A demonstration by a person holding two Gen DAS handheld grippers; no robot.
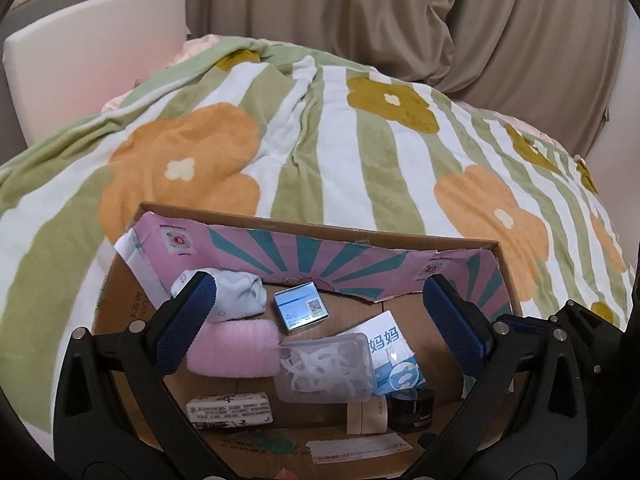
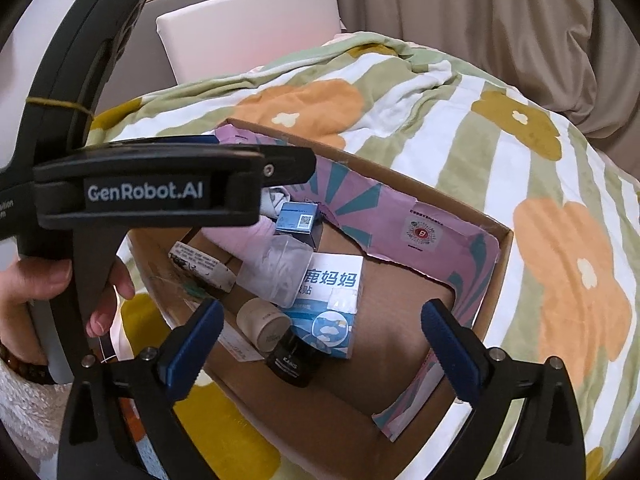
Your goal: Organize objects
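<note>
An open cardboard box with pink and teal flaps lies on a bed; it also shows in the right wrist view. Inside lie a white sock roll, a pink cloth roll, a small blue box, a clear plastic case, a blue-white packet, a beige jar, a black jar and a patterned bar. My left gripper hangs open and empty over the box. My right gripper is open and empty over the box's bare right half.
A green-striped blanket with orange flowers covers the bed around the box. A white headboard stands at the far left, beige curtains behind. The left gripper's body and the person's hand fill the right view's left side.
</note>
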